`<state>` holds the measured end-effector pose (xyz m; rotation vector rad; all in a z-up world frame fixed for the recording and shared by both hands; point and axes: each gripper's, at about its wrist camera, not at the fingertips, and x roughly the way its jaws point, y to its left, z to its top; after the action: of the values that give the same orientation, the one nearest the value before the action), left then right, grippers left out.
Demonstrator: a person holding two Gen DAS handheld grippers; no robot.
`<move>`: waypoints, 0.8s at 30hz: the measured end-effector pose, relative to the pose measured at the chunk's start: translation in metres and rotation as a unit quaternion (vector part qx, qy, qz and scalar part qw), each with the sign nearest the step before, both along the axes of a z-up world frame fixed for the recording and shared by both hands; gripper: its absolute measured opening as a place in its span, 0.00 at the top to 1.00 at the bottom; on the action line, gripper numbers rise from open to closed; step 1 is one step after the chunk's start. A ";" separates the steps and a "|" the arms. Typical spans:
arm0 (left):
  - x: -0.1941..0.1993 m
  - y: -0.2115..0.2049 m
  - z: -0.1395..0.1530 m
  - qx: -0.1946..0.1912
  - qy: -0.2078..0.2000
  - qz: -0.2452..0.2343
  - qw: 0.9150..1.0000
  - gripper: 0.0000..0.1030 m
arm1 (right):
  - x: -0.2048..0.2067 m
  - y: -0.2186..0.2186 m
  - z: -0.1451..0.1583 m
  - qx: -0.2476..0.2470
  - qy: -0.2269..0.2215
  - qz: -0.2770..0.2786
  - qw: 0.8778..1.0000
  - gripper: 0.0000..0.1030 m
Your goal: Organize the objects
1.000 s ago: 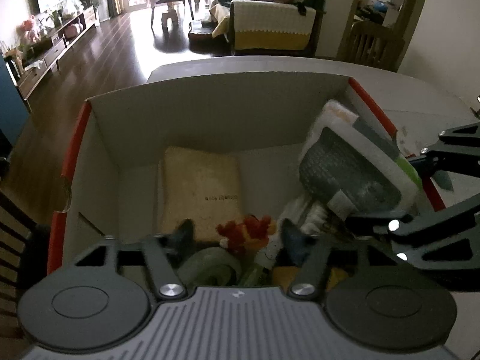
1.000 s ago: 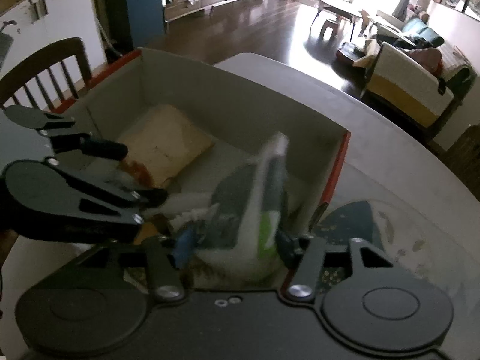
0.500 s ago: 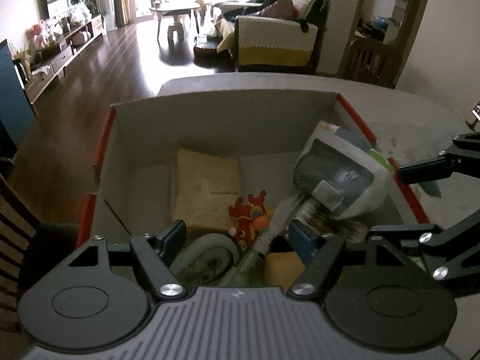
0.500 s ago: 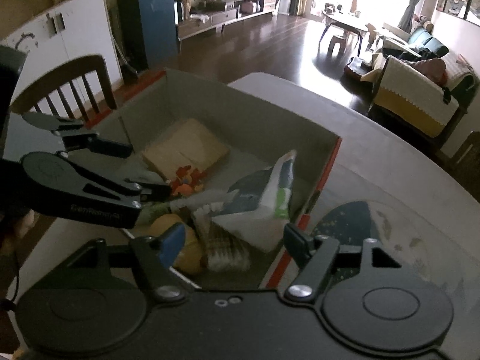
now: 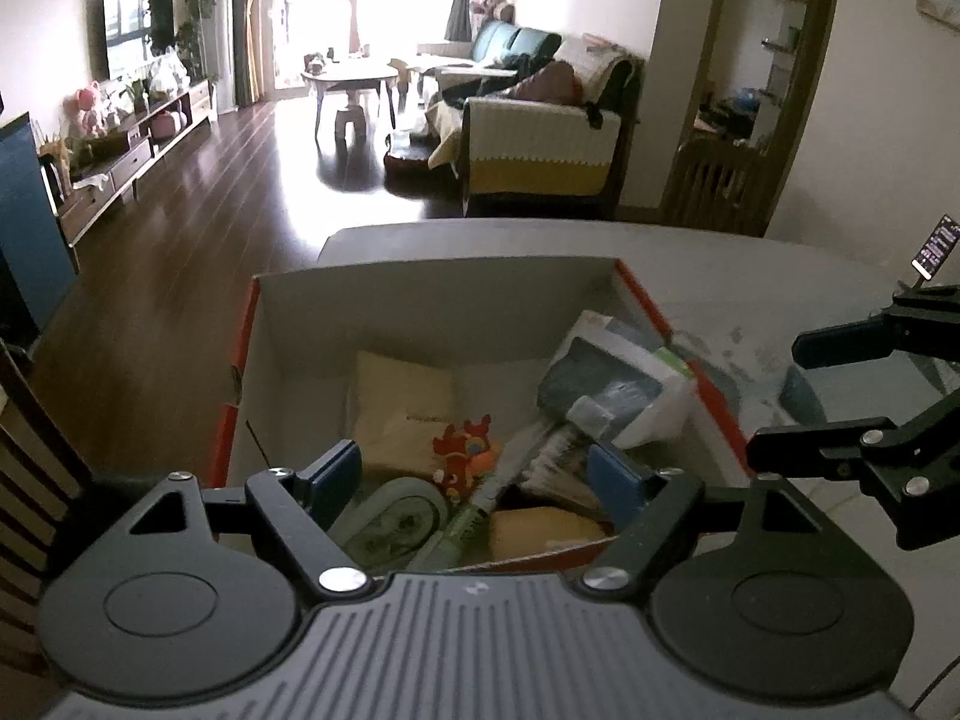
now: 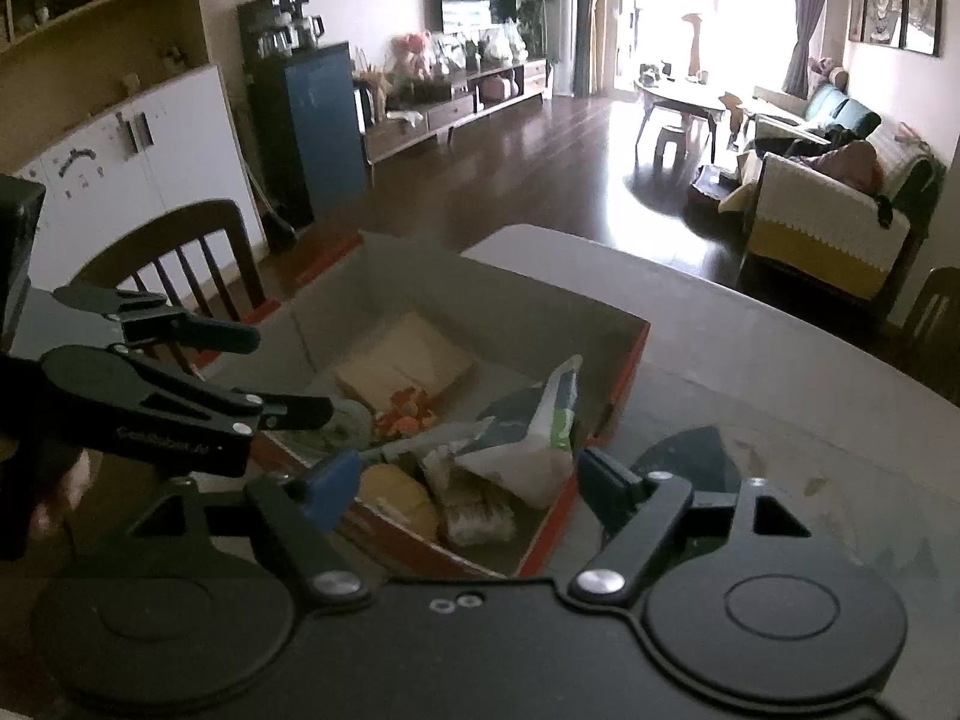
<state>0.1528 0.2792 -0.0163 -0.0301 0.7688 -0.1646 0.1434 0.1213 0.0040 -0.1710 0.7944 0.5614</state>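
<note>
Table (image 5: 750,276): grey top, carries your box; a dark patch (image 6: 690,456) lies on it just right of the box.
Box (image 5: 420,306): open cardboard, pale inside, red outer edges; sits at the table's near left, in front of both your grippers.
Pouch (image 5: 612,384): white with a dark grey panel and green strip, tilted against the box's right wall, top edge poking above the rim.
Tan packet (image 5: 402,414): flat on the box floor, toward the middle-left, small dark print on it.
Round tin (image 5: 396,522): pale green, near corner of the box, beside the tan packet.
Yellow item (image 6: 399,495): soft-looking lump at the near wall; what it is, you cannot tell.
Brush (image 5: 528,462): white bristles, green handle, slanting between the tin and the pouch.
Toy (image 5: 465,453): small red and orange figure, lying against the tan packet's near edge.
Left gripper (image 5: 474,471): your fingers spread wide, nothing between them, held above the box's near end.
Right gripper (image 6: 471,477): fingers likewise wide apart and empty, over the box's near right corner.
</note>
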 end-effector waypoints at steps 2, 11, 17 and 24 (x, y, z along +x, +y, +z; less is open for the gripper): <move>-0.007 -0.001 0.004 -0.003 -0.006 0.000 1.000 0.19 | -0.006 -0.004 0.004 0.009 -0.003 -0.002 1.000 0.22; -0.035 -0.003 0.017 -0.007 -0.032 0.013 0.999 0.00 | -0.032 -0.015 0.015 0.029 -0.028 -0.004 0.999 0.19; -0.052 -0.008 0.026 0.005 -0.052 0.031 0.998 0.00 | -0.050 -0.019 0.015 0.029 -0.043 -0.004 0.999 0.18; -0.065 -0.017 0.032 0.020 -0.070 0.044 0.996 0.00 | -0.065 -0.022 0.014 0.032 -0.051 -0.004 0.998 0.18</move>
<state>0.0873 0.2619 0.0155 -0.0137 0.6300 -0.0669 0.0784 0.0993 0.0181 -0.1362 0.6773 0.5662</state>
